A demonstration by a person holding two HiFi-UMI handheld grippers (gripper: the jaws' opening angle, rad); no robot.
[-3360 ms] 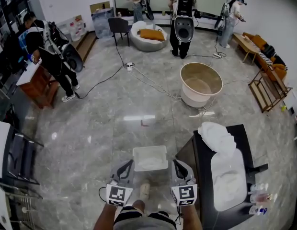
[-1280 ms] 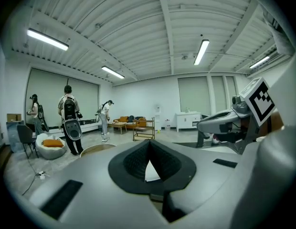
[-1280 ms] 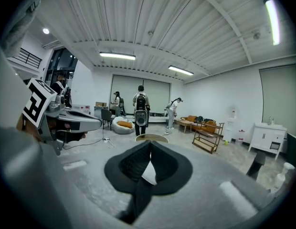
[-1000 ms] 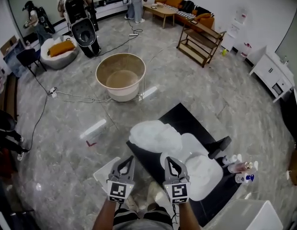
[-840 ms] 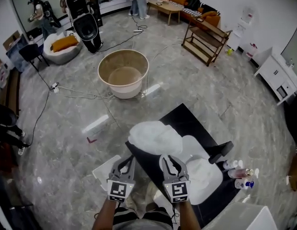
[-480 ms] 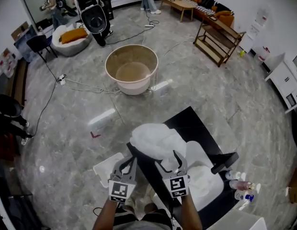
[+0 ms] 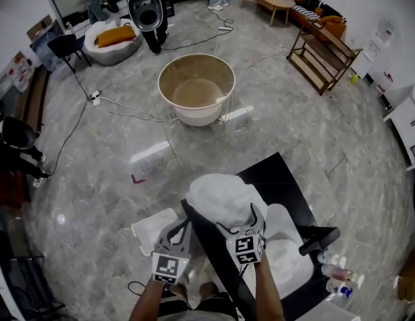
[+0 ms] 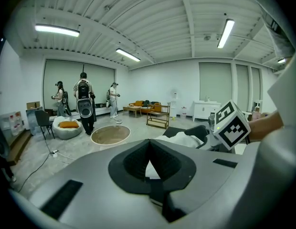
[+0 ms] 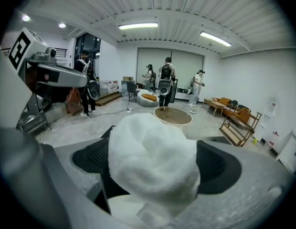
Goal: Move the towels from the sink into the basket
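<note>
Opening fingers (image 9: 218,168) of the right gripper (image 7: 238,223) flank a fluffy white towel (image 9: 153,161)

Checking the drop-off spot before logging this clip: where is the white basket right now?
Head view, lower left: the basket sits on the floor just left of the black counter, partly behind the left gripper.

Towels (image 7: 221,198) on counter (image 7: 278,174) (basket (image 7: 152,225) left)
</note>
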